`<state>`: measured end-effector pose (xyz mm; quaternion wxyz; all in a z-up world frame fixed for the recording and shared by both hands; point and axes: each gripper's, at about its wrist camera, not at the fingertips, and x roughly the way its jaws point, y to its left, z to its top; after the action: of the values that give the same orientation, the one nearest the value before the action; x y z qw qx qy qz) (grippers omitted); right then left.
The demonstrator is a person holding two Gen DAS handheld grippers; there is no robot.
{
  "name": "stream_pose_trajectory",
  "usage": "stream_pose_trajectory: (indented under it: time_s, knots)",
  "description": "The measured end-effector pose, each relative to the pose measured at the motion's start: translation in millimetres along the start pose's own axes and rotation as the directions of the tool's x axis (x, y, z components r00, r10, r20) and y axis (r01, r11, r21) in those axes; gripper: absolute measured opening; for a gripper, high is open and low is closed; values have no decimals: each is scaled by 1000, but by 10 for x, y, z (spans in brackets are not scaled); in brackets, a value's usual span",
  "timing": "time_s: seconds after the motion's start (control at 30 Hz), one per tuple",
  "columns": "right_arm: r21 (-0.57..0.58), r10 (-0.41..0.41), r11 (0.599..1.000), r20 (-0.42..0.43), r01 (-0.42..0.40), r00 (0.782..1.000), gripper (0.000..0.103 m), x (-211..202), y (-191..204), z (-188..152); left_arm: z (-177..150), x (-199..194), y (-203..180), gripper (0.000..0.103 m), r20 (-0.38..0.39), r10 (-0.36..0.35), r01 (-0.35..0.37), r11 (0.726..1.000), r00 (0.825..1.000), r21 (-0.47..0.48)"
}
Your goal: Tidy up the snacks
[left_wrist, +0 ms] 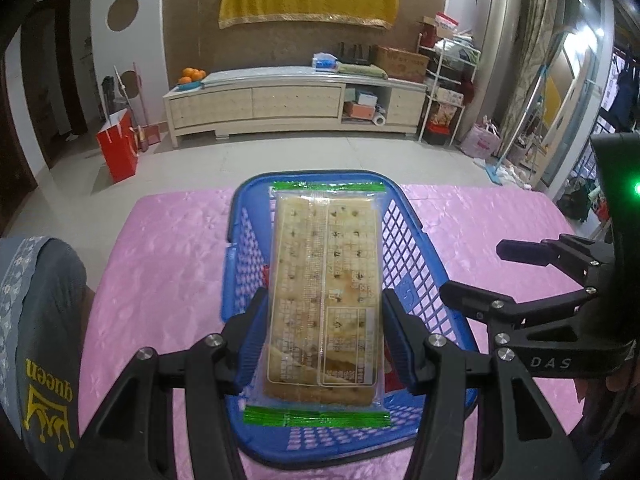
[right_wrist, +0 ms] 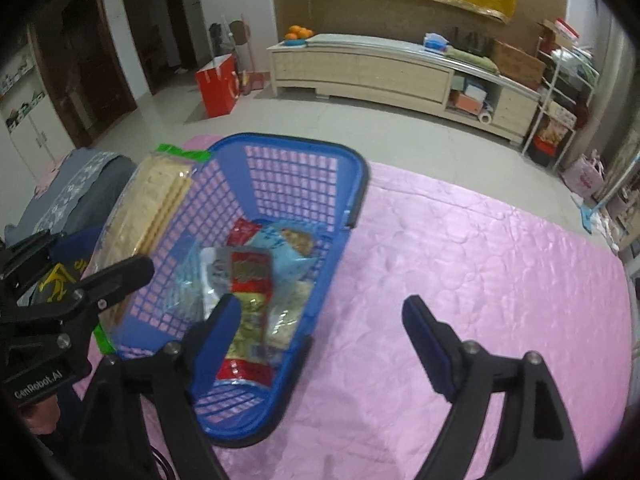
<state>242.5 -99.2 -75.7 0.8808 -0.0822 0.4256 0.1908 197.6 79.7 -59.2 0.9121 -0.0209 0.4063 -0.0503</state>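
Note:
My left gripper [left_wrist: 322,340] is shut on a long clear cracker pack [left_wrist: 324,284] with green end seals, held flat just above the blue mesh basket [left_wrist: 404,232]. In the right wrist view the same pack [right_wrist: 148,216] hangs over the basket's left wall. The basket [right_wrist: 304,168] holds several snack packs, among them a red one [right_wrist: 250,268] and a light blue one [right_wrist: 288,248]. My right gripper [right_wrist: 320,340] is open and empty, over the basket's right rim and the pink cloth. It also shows at the right of the left wrist view [left_wrist: 472,272].
The basket stands on a table covered with a pink cloth [right_wrist: 480,280]. A grey garment [left_wrist: 40,320] lies at the table's left edge. Beyond the table are tiled floor, a red bag [left_wrist: 118,148] and a low cabinet [left_wrist: 296,100].

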Motion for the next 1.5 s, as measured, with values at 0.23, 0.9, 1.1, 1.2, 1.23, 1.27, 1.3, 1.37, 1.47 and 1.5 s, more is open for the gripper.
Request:
stream_pose_trajectory:
  time_s: [0.23,0.9,1.1,1.2,1.23,1.27,1.3,1.37,1.47,1.5]
  knots:
    - [7,-19,1000,-4,20,1000,87,188,-189,42,120,327,-69,53,-56,-18,19,1000,998,16]
    - [25,0,1000,4,0,1000,87,152,-391,35,159,418,-230,74,-92,-31,37,997,995,63]
    - [22,10,1000,22,-11,1000,87,-26,-317,-5,81,105,-225,74,-49,-27,30,998,998,62]
    - [11,14,1000,35,-14,999,87,-134,-252,-19,34,-39,-225,74,-30,-20,22,997,999,68]
    - [8,14,1000,42,-14,999,87,-179,-230,-27,21,-80,-239,74,-26,-27,28,997,999,68]
    - [7,15,1000,46,-15,999,87,-214,-215,-28,-8,-143,-244,74,-20,-31,32,997,999,67]
    - [6,15,1000,48,-16,999,87,-240,-198,-29,-22,-180,-236,74,-15,-30,31,997,999,67]
    - [1,14,1000,60,-14,998,87,-316,-160,-47,-48,-246,-253,74,-4,-27,27,997,1000,68]
    - [-8,12,1000,78,-12,997,87,-441,-93,-97,-121,-365,-262,74,11,-37,36,997,999,68]
    - [-9,13,1000,81,-12,997,87,-466,-83,-110,-143,-396,-246,74,18,-34,33,997,999,65]
